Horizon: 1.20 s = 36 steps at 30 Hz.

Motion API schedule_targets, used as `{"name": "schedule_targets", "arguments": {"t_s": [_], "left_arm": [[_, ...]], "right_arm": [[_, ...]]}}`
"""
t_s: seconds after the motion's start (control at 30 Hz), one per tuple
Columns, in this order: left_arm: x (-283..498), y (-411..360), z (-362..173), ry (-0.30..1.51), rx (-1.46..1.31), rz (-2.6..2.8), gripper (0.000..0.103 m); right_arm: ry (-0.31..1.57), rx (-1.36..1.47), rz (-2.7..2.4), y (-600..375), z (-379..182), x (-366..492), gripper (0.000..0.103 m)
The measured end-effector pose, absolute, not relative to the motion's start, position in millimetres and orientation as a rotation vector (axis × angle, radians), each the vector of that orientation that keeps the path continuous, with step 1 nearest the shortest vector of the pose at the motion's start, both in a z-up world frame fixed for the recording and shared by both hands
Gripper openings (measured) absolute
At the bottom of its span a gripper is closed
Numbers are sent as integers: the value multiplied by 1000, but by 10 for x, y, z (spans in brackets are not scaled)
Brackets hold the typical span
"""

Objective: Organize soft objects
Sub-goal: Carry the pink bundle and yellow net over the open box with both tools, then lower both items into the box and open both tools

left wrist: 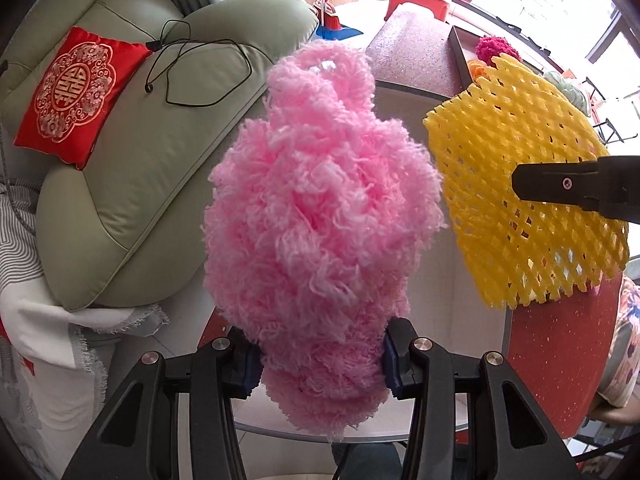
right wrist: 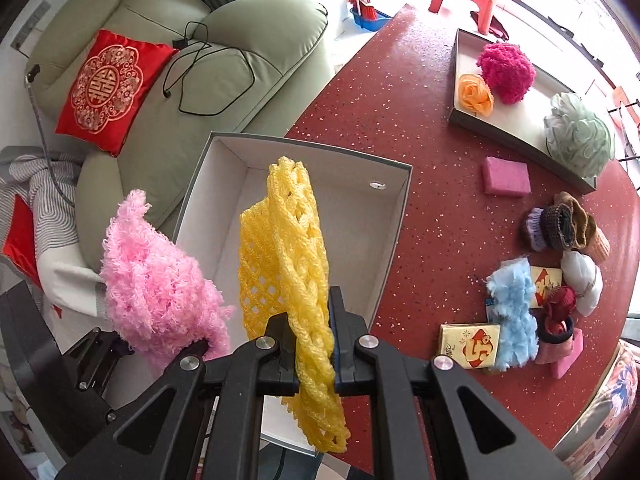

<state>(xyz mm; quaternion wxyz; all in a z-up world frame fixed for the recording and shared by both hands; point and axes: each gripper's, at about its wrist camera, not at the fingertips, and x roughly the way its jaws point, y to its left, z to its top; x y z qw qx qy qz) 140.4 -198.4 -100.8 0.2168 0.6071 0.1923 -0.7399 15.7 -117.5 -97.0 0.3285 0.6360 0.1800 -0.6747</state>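
Both wrist views look down along their tongs, close, sharing the green sofa [left wrist: 132, 184] and red table [right wrist: 432, 208]

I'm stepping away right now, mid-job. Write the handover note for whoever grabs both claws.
Left claw: shut on the pink fluffy yarn piece, held in the air.
Right claw: shut on the yellow foam net, above the open white box, which looks empty.
Done: magenta pompom, orange fabric rose and green bath pouf sit in the far tray.
Left: place both held items; pink sponge and the small pile by the blue fluffy piece are loose on the red table.
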Motion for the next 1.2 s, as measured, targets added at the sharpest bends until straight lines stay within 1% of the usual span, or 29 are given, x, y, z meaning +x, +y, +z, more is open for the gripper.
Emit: {"name": "schedule_targets", "arguments": {"t_s": [0.5, 0.77, 1.2], "left_arm": [[1326, -1948, -1270, 570, 1743, -2026, 48], [1348, -1954, -1414, 599, 1778, -1995, 48], [1334, -1895, -1605, 587, 1842, -1973, 48]], "right_arm": [[590, 1683, -1737, -1422, -1175, 162, 11], [611, 1698, -1726, -1488, -1281, 135, 11], [658, 1730, -1711, -1568, -1490, 116, 12]]}}
